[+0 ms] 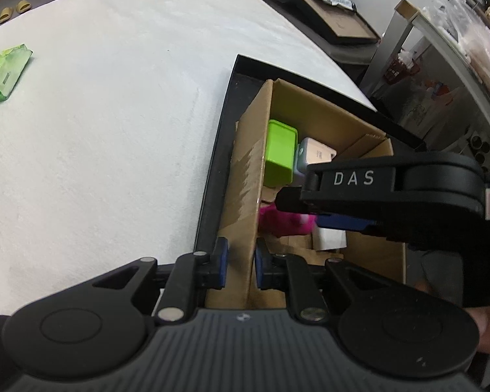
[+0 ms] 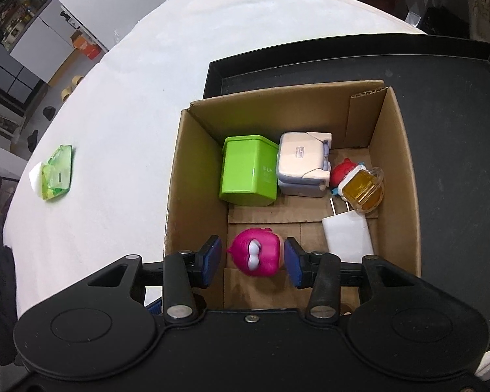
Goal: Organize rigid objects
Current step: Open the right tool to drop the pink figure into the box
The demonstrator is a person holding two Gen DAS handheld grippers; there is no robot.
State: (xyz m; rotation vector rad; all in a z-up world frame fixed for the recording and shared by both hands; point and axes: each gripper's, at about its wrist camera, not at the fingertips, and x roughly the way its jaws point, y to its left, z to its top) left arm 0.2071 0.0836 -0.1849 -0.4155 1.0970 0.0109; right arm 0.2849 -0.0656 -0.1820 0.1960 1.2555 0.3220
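Observation:
An open cardboard box point(image 2: 398, 176) stands in a black tray point(image 2: 457, 124). My left gripper point(image 1: 240, 261) is shut on the box's near left wall point(image 1: 245, 202). My right gripper point(image 2: 253, 258) reaches down into the box and is open, with a pink toy point(image 2: 254, 256) on the box floor between its blue pads point(image 2: 214, 256); a thin gap shows on each side. Farther in lie a green container point(image 2: 248, 170), a white and lilac case point(image 2: 302, 166), a red figure point(image 2: 341, 170), an amber clear piece point(image 2: 364, 189) and a white charger plug point(image 2: 348, 235).
The tray rests at the right side of a table under a white cloth point(image 1: 114, 130). A green wipes pack point(image 2: 57, 173) lies far left on the cloth. Shelving and clutter point(image 1: 441, 65) stand beyond the table's right edge.

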